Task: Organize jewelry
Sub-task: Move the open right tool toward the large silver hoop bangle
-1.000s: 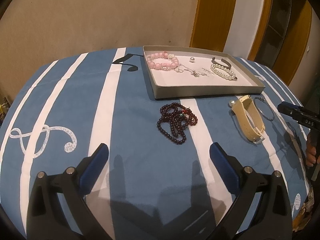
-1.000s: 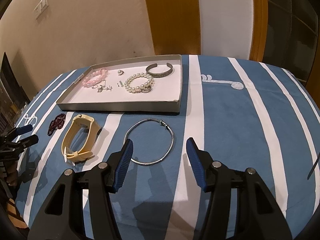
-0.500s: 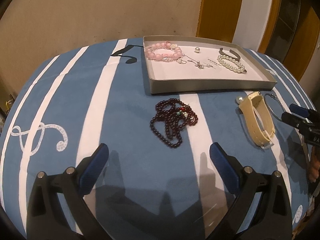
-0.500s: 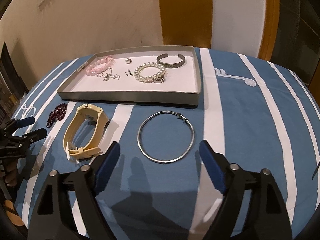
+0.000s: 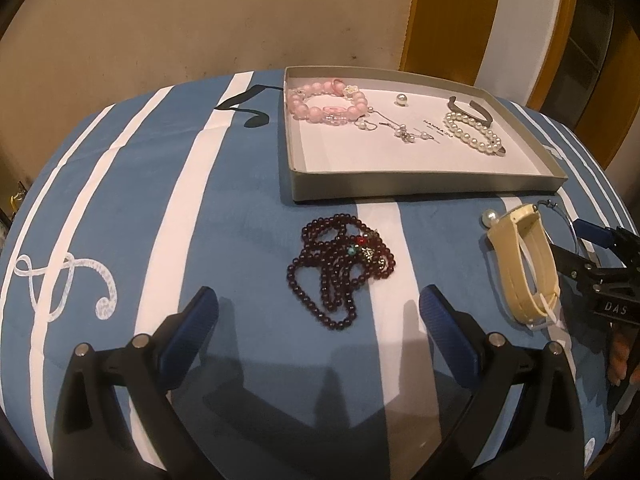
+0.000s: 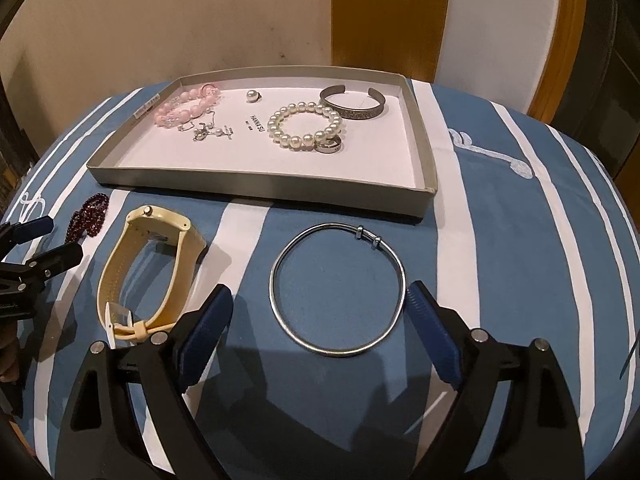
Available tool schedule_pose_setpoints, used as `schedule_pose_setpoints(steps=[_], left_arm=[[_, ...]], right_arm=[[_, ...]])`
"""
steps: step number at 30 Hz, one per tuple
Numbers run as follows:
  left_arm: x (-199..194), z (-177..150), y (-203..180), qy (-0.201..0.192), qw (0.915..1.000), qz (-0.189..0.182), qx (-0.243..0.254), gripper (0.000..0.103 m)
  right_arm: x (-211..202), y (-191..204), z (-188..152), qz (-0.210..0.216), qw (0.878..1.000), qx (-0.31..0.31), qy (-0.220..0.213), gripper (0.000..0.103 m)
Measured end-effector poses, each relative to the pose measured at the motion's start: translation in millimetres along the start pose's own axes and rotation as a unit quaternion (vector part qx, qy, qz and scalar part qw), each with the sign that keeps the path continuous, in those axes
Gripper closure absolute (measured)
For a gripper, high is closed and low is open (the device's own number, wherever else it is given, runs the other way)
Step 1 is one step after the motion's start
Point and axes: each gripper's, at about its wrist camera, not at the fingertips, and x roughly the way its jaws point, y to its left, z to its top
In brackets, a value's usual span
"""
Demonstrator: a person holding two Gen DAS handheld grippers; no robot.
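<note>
The right gripper (image 6: 318, 328), black-framed with ribbed blue pads, hangs over the striped blue-and-white cloth (image 6: 520, 248) with its jaws opening and empty; the thin silver bangle (image 6: 337, 289), a smooth wire hoop with two small sliding coils, lies flat on the cloth just ahead, between the fingertips' line and the tray. To its left rests a cream rubber watch (image 6: 150, 276), buckled into a loop and standing on its edge. The left gripper (image 5: 318, 320) is also spread wide, gripping nothing, with a tangled strand of dark red beads (image 5: 340, 266) lying just ahead of its fingers. Beyond both grippers sits a shallow grey cardboard tray (image 6: 260, 190) with a white floor. It holds a pink bead bracelet (image 6: 188, 110), a white pearl bracelet (image 6: 306, 126) with a metal ring (image 6: 329, 145) touching it, an engraved open metal cuff (image 6: 354, 106), a single pearl stud (image 6: 253, 96) and small silver earrings (image 6: 206, 132).
</note>
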Motion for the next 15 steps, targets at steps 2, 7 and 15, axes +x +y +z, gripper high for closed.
schedule_pose_setpoints(steps=[2, 7, 15], left_arm=[[0.9, 0.2, -0.3, 0.0, 1.0, 0.0, 0.0, 0.002], [2.1, 0.4, -0.2, 0.001, 1.0, 0.0, 0.0, 0.002], [2.6, 0.0, -0.1, 0.0, 1.0, 0.001, -0.001, 0.002]], right_arm=[[0.7, -0.4, 0.5, 0.0, 1.0, 0.0, 0.0, 0.013], [-1.5, -2.9, 0.9, 0.0, 1.0, 0.002, -0.007, 0.032], [-2.5, -3.3, 0.4, -0.004, 1.0, 0.007, -0.01, 0.033]])
